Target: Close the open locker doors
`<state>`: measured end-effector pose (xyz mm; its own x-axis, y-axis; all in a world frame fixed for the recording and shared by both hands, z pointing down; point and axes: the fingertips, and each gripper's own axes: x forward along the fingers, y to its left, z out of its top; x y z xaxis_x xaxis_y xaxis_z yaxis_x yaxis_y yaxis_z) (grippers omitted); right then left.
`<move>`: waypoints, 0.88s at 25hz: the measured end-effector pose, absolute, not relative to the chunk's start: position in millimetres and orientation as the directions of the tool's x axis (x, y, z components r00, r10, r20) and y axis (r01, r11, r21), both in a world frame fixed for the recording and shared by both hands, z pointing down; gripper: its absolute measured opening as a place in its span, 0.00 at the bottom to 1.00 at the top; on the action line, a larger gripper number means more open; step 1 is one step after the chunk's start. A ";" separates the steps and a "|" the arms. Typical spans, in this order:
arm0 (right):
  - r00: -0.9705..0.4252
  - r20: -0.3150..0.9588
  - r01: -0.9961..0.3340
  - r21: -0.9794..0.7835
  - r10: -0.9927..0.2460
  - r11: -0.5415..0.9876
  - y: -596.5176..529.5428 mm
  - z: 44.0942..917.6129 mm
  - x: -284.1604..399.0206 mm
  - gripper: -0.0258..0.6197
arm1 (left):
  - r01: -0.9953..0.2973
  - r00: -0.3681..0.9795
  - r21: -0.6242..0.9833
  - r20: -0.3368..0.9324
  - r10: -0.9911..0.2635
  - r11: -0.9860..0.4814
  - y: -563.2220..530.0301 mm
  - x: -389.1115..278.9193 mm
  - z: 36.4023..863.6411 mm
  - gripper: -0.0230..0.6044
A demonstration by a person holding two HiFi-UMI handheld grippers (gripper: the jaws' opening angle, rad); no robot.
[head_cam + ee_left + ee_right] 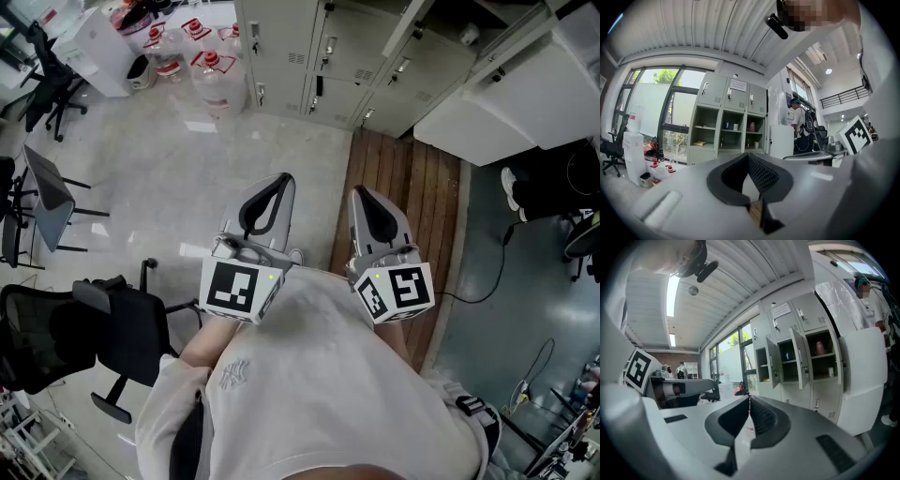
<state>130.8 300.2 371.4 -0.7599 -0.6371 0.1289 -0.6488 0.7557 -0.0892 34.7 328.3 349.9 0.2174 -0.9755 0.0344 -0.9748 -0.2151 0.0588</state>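
The grey lockers (pixel 323 66) stand ahead of me, beyond both grippers. In the left gripper view the lockers (pixel 732 119) show a middle row of open compartments (pixel 732 132) holding cups and a pink bottle (pixel 752 126). The right gripper view shows two locker doors (pixel 798 357) swung outward, with a pink bottle (pixel 819 348) on a shelf behind them. My left gripper (pixel 279 180) and right gripper (pixel 362 193) are held side by side in front of my chest, well short of the lockers. Both are shut and hold nothing.
Large water jugs (pixel 211 75) stand on the floor left of the lockers. A black office chair (pixel 75 328) and a folding chair (pixel 47 202) are at my left. A white cabinet (pixel 506 103) juts out at right. A person (pixel 797 123) stands beside the lockers.
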 end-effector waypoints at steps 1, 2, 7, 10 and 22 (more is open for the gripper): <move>-0.759 0.127 -0.649 -0.091 -0.638 0.755 300.7 371.6 130.6 0.06 | -0.975 0.216 0.060 0.037 -0.976 -0.213 329.1 33.8 350.0 0.04; -0.759 0.125 -0.650 -0.094 -0.639 0.754 301.2 371.8 130.5 0.06 | -0.975 0.214 0.060 0.039 -0.976 -0.212 329.8 33.1 350.0 0.04; -0.763 0.122 -0.645 -0.092 -0.634 0.759 306.3 372.6 128.0 0.06 | -0.975 0.216 0.057 0.034 -0.976 -0.214 334.6 31.5 350.9 0.04; -0.764 0.128 -0.643 -0.089 -0.632 0.760 311.9 372.9 124.7 0.06 | -0.976 0.212 0.063 0.034 -0.977 -0.210 340.2 28.2 351.3 0.04; -0.780 0.117 -0.625 -0.084 -0.615 0.776 323.7 371.0 122.6 0.06 | -0.976 0.210 0.065 0.034 -0.977 -0.208 349.4 28.6 350.7 0.04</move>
<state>122.6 323.7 371.0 -0.7798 -0.6150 0.1172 -0.6248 0.7763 -0.0838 28.6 349.4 350.7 0.2101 -0.9771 0.0342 -0.9760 -0.2076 0.0653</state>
